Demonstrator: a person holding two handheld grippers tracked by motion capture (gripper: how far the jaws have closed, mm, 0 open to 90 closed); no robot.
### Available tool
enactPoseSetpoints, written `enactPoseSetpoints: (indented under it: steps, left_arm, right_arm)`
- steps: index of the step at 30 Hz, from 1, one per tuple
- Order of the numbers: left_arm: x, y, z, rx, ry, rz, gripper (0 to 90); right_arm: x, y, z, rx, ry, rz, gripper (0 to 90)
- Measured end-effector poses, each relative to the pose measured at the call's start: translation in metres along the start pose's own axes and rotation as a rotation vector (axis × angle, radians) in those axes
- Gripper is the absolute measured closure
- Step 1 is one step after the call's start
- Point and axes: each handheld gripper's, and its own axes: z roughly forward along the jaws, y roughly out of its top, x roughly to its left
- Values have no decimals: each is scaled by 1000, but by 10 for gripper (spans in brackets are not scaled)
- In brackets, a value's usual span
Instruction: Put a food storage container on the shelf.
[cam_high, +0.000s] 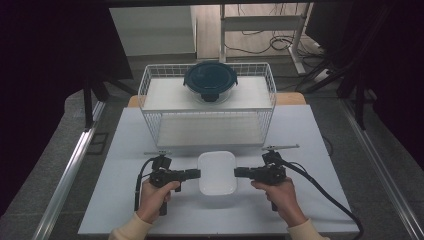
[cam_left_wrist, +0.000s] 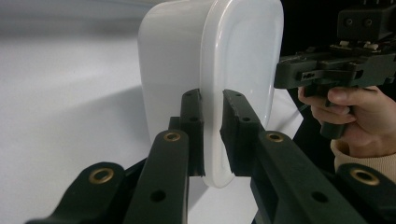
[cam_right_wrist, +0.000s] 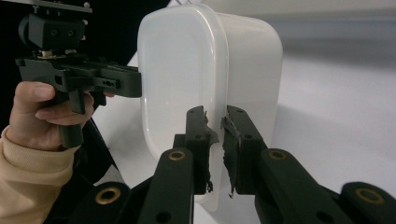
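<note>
Black jaws of both grippers clamp the white tub's opposite rims, near the table's front.
Left gripper and right gripper pinch thin plastic; likely light, stiff, slippery.

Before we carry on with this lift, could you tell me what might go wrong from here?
Both the left gripper and the right gripper pinch only the thin rim of the white container, so it could slip or tilt if the hands move unevenly. The wire basket stands close behind it, so the container could knock its front wall.
</note>
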Motion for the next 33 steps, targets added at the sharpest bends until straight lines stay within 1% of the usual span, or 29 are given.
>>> enactPoseSetpoints:
  steps: [1,2,3,4,5,6,7,8,9,10,11,12,16,19,21,22,23,25,28,33]
  left_arm:
    - [-2,0,-2,-4,2,9,798]
    - [-8,1,-5,-14,19,33,798]
    - [-8,1,-5,-14,19,33,798]
    - [-13,3,-8,-22,33,61,798]
    - [-13,3,-8,-22,33,61,797]
    - [-18,4,-11,-28,50,93,797]
    - [-18,4,-11,-28,50,93,797]
    - [-20,4,-12,-30,54,103,797]
    - [-23,5,-14,-35,53,112,797]
    - [-24,6,-15,-39,51,113,797]
    - [-24,6,-15,-39,51,113,797]
    - [-26,7,-17,-43,49,121,797]
    - [-30,9,-20,-51,48,132,798]
    - [-31,9,-21,-54,50,138,798]
    - [-34,10,-24,-59,51,154,798]
    - [-34,10,-24,-59,51,154,797]
    - [-36,11,-25,-64,51,157,797]
    - [-40,12,-29,-72,48,176,798]
    - [-43,12,-33,-82,38,187,797]
    - [-47,12,-35,-89,38,196,797]
  right_arm:
    - [2,1,-2,-6,7,-4,805]
    - [7,2,-4,-13,3,-24,805]
    - [10,3,-5,-19,-3,-39,805]
    - [13,4,-6,-23,-11,-55,805]
    - [13,4,-6,-23,-11,-55,805]
    - [18,5,-9,-36,-17,-82,805]
    - [18,5,-9,-36,-17,-82,805]
    - [21,6,-10,-38,-23,-98,805]
    - [25,7,-12,-46,-32,-123,805]
    - [27,8,-13,-51,-33,-132,805]
    - [27,8,-13,-51,-33,-132,805]
    - [29,9,-15,-61,-29,-143,805]
    - [31,12,-18,-69,-17,-154,806]
    - [33,13,-19,-71,-17,-166,805]
    - [36,13,-21,-76,-24,-177,805]
    - [36,13,-21,-76,-24,-177,805]
    - [38,13,-22,-82,-23,-180,806]
    - [42,14,-25,-91,-22,-193,806]
    - [50,15,-29,-104,-21,-210,806]
    - [55,14,-32,-110,-29,-219,806]
